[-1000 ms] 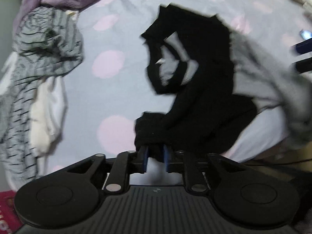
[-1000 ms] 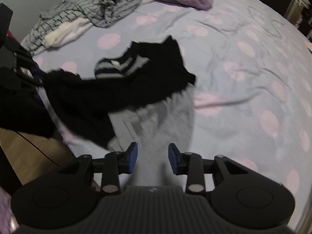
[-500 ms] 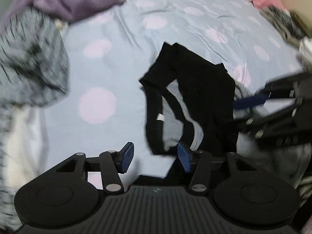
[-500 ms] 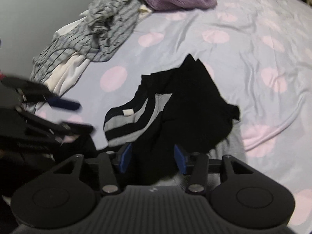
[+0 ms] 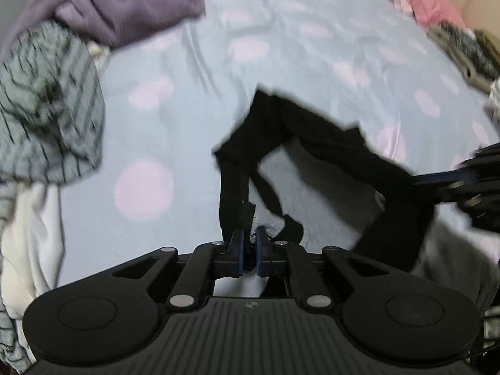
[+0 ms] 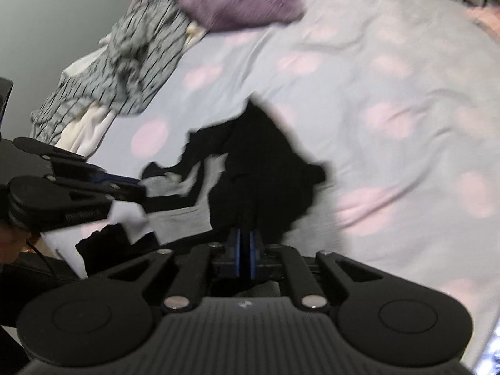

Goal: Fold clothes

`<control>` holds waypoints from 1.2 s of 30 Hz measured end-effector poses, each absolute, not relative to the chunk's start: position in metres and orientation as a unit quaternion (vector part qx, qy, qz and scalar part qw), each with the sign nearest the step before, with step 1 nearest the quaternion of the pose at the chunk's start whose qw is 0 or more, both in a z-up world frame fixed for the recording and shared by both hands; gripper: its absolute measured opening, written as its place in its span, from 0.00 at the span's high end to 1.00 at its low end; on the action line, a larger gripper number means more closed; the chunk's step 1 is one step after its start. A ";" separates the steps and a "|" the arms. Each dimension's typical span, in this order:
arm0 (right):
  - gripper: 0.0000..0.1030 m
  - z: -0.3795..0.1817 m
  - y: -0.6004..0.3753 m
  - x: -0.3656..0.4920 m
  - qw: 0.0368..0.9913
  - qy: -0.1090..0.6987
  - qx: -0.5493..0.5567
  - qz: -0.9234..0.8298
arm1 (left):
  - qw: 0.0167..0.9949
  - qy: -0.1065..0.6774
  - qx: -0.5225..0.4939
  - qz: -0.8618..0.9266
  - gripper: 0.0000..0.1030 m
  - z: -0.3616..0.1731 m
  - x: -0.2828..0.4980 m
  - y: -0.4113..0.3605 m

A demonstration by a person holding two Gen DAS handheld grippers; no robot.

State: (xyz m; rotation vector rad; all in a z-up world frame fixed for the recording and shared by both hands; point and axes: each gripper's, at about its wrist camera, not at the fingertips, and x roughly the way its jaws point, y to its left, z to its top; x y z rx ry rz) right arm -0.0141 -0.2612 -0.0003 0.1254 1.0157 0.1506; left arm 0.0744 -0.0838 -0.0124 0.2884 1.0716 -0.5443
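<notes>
Both open 0.5 s ago; now left gripper [image 5: 248, 247] & right gripper [image 6: 245, 243] apparently clamp black garment [image 5: 328, 143].

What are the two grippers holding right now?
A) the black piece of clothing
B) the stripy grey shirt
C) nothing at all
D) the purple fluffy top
A: the left gripper and the right gripper are both shut on edges of the black garment, stretched between them above the spotted bedsheet, while the purple top and the striped shirt lie untouched farther off.
</notes>
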 end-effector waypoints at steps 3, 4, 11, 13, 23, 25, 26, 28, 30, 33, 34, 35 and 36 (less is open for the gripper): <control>0.94 0.036 -0.305 -0.023 0.888 0.456 0.041 0.029 | 0.831 0.476 0.129 -0.257 0.95 0.007 0.075 -0.094; 0.94 0.046 -0.321 -0.025 0.894 0.447 0.030 0.011 | 0.836 0.468 0.126 -0.258 0.95 0.013 0.075 -0.098; 0.94 0.070 -0.425 -0.025 0.893 0.416 -0.033 -0.169 | 0.850 0.420 0.116 -0.297 0.95 0.034 0.072 -0.137; 0.94 0.067 -0.450 -0.020 0.883 0.408 -0.056 -0.225 | 0.853 0.404 0.105 -0.313 0.89 0.039 0.072 -0.144; 0.95 0.009 -0.575 -0.020 0.802 0.417 -0.070 -0.421 | 0.807 0.470 0.137 -0.328 0.54 0.002 0.073 -0.140; 0.95 0.001 -0.594 -0.027 0.790 0.427 -0.050 -0.436 | 0.797 0.489 0.157 -0.319 0.53 -0.013 0.072 -0.138; 0.95 -0.005 -0.601 -0.028 0.787 0.438 -0.041 -0.433 | 0.792 0.497 0.168 -0.313 0.53 -0.020 0.071 -0.136; 0.94 -0.015 -0.610 -0.028 0.787 0.462 -0.027 -0.408 | 0.780 0.514 0.188 -0.302 0.53 -0.035 0.071 -0.133; 0.93 -0.022 -0.610 -0.028 0.788 0.482 -0.017 -0.383 | 0.769 0.531 0.207 -0.290 0.53 -0.051 0.070 -0.131; 0.85 -0.025 -0.606 -0.027 0.795 0.495 -0.017 -0.351 | 0.753 0.565 0.195 -0.277 0.54 -0.066 0.073 -0.122; 0.81 -0.024 -0.602 -0.026 0.804 0.489 -0.024 -0.338 | 0.750 0.574 0.183 -0.275 0.54 -0.068 0.074 -0.119; 0.73 -0.020 -0.597 -0.028 0.817 0.478 -0.028 -0.322 | 0.748 0.579 0.177 -0.272 0.54 -0.071 0.073 -0.117; 0.69 -0.017 -0.591 -0.027 0.831 0.468 -0.027 -0.300 | 0.746 0.584 0.174 -0.268 0.54 -0.073 0.073 -0.116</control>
